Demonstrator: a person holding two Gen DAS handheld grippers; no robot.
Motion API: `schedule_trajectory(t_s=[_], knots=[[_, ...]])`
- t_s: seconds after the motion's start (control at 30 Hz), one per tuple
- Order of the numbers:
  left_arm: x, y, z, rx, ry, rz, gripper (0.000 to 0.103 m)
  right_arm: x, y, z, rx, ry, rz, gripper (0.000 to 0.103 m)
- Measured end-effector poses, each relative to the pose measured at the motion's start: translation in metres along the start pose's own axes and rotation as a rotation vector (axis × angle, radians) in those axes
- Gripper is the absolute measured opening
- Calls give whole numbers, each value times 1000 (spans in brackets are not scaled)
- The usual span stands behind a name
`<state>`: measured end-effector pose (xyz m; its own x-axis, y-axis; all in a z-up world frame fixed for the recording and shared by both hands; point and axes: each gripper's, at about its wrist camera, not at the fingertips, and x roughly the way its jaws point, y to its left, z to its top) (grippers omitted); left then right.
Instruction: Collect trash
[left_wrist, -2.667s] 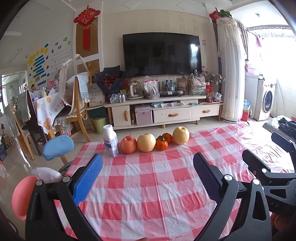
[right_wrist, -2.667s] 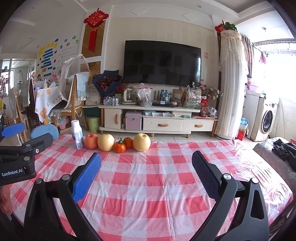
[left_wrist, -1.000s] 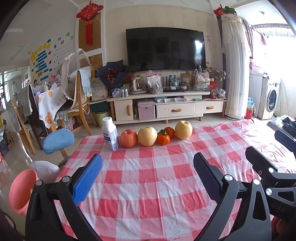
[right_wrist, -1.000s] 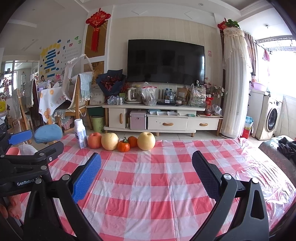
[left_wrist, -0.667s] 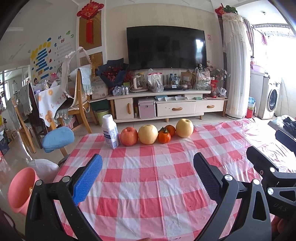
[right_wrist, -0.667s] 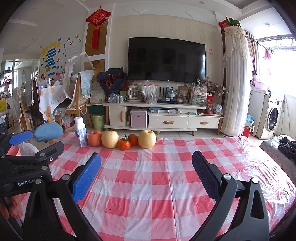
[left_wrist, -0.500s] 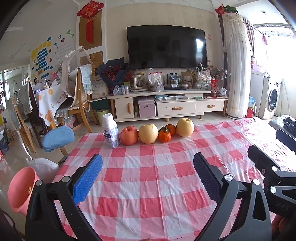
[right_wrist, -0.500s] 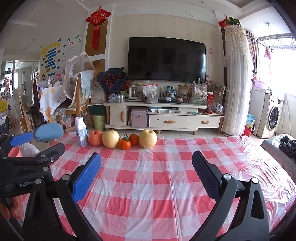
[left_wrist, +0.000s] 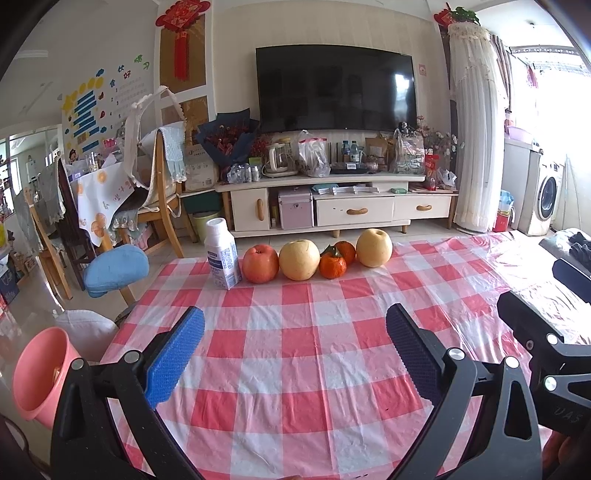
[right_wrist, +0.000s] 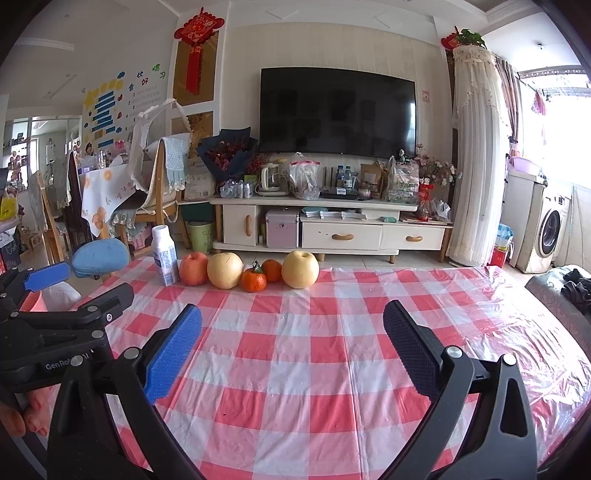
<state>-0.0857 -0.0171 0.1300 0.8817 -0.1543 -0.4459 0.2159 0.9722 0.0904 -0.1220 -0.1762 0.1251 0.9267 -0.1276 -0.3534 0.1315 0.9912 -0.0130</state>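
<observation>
While both the left gripper (left_wrist: 295, 347) and right gripper (right_wrist: 292, 343) hover open-jawed and empty, the white plastic bottle (left_wrist: 222, 259) appears light, rigid, smooth; grasp mid-body.

Both your wrist cams sit low over the worktop (left_wrist: 295, 354), side by side, sharing the far fruit row (right_wrist: 251, 273) and TV (right_wrist: 338, 110).

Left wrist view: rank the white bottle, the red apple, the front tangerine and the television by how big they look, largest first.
1. television
2. white bottle
3. red apple, not far behind the bottle
4. front tangerine

The television stands much farther back than the table row, so its true lead is greater still.
</observation>
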Motion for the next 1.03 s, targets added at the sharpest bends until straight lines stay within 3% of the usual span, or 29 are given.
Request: schedule_trajectory(t_s=[0.43,0.6,0.8,1.03], knots=[[21,-3,-4,-3,33,0,98,5,1,-2,5,18,11,99],[45,-1,-15,-51,116,-21,97,18,0,-6,10,52,15,99],[90,-6,-43,-44,245,11,98,50,-9,-19,46,148,0,99],[134,-11,-69,-71,379,20,97,112,-22,-52,100,377,-78,99]])
